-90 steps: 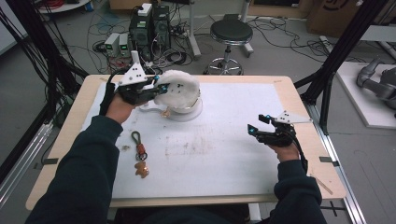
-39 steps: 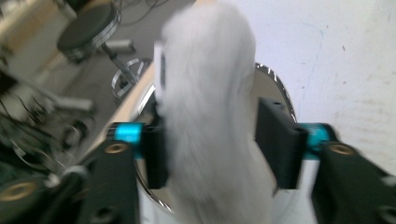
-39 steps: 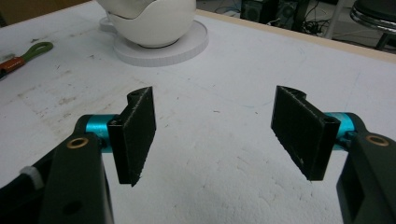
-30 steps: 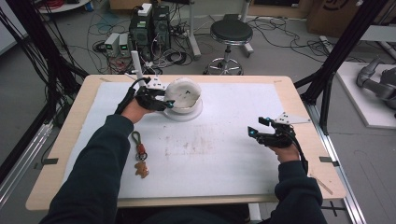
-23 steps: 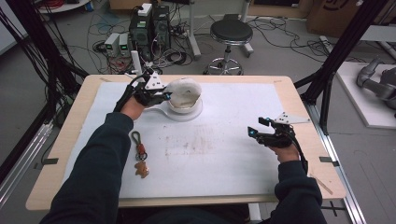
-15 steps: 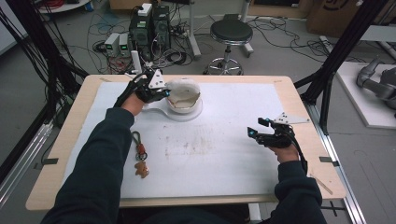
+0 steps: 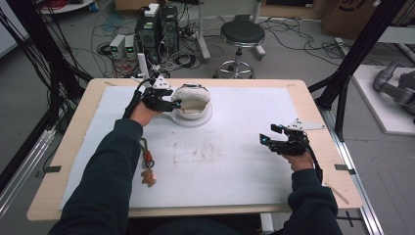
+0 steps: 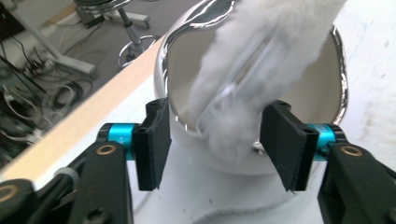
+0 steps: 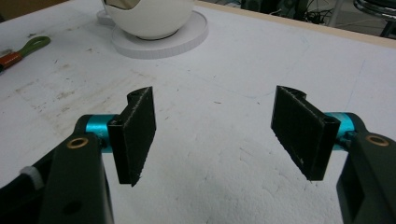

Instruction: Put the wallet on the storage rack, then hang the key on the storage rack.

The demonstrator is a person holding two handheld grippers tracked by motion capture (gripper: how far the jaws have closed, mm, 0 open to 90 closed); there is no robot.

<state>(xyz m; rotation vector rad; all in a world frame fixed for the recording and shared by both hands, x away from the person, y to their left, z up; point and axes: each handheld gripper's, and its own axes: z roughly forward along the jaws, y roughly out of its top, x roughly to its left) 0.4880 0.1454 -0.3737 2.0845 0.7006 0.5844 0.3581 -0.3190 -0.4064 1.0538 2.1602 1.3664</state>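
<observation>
The left claw (image 8: 215, 140) had just been opening, releasing the white fluffy cloth (image 8: 261, 70) into the bowl (image 7: 192, 102) (right claw (image 9: 215, 135) idle, open); next, withdraw.

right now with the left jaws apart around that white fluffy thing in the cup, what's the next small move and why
Probably draw the left gripper back from the cup. Its jaws have just been opening and stand clear on either side of the white fluffy thing, which lies in the cup with one end hanging over the rim, so it looks released. The right gripper waits open above the table.
</observation>
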